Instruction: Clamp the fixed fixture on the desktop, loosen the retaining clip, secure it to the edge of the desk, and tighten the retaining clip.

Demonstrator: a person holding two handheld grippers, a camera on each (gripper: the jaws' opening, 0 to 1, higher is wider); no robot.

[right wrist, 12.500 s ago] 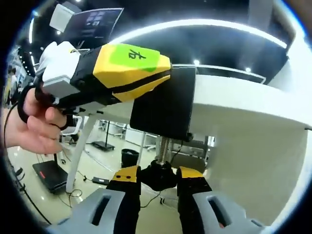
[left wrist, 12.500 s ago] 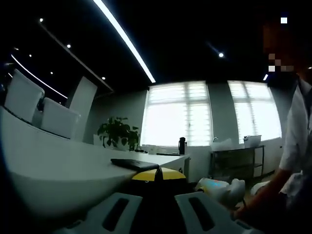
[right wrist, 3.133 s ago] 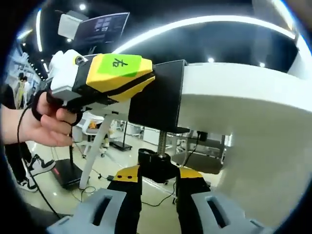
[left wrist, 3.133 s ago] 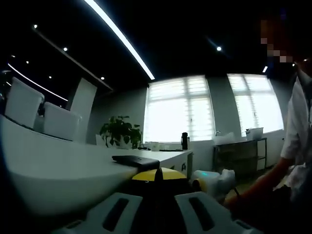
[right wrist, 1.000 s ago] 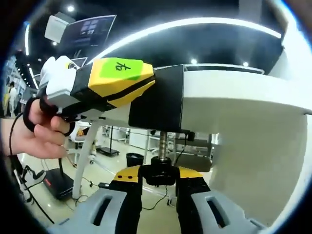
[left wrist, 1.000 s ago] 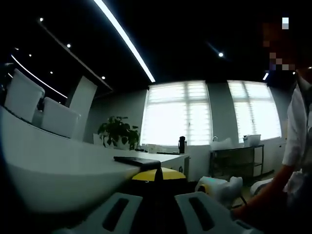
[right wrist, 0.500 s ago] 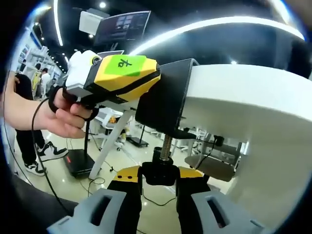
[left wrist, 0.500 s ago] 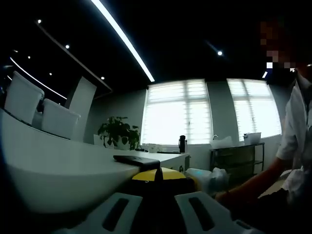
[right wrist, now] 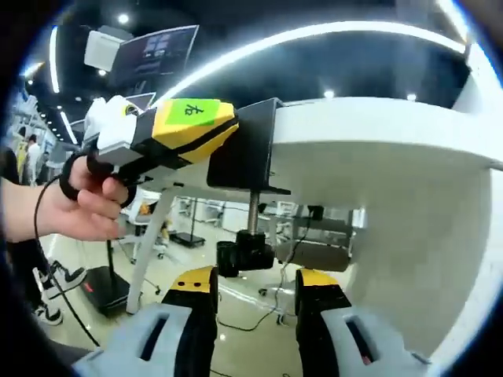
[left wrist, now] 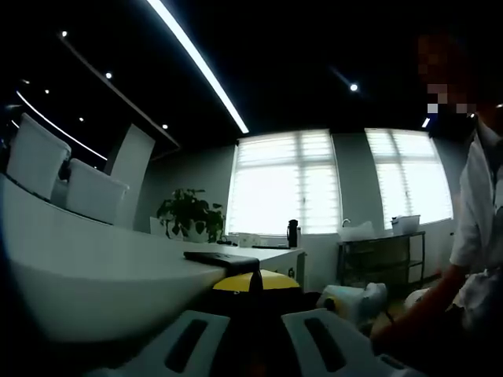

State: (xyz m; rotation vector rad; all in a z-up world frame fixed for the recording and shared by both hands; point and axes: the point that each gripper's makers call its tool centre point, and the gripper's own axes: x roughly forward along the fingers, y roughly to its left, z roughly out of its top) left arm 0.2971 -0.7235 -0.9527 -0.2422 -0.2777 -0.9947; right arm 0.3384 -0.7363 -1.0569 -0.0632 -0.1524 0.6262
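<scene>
Your black fixture point(right wrist: 250, 149) sits on the edge of the white desk point(right wrist: 377, 157). It is a flat black block that hugs the desk's rim. A thin shiny screw point(right wrist: 251, 218) hangs down from the block. At the screw's bottom end is a round black knob point(right wrist: 245, 256), the retaining clip.

Your left gripper point(right wrist: 169, 137) is yellow and black with a green label, and it touches the side of the block away from the desk. Its jaws are shut tight on the fixture. Your hand point(right wrist: 75, 206) holds its handle.

Your right gripper point(right wrist: 255, 298) is under the block, just below the knob. Its jaws are spread wider than the knob and hold nothing.

In the left gripper view, the fixture's top plate point(left wrist: 220, 259) lies flat on the desk point(left wrist: 86, 267), just above the yellow jaw tips.
</scene>
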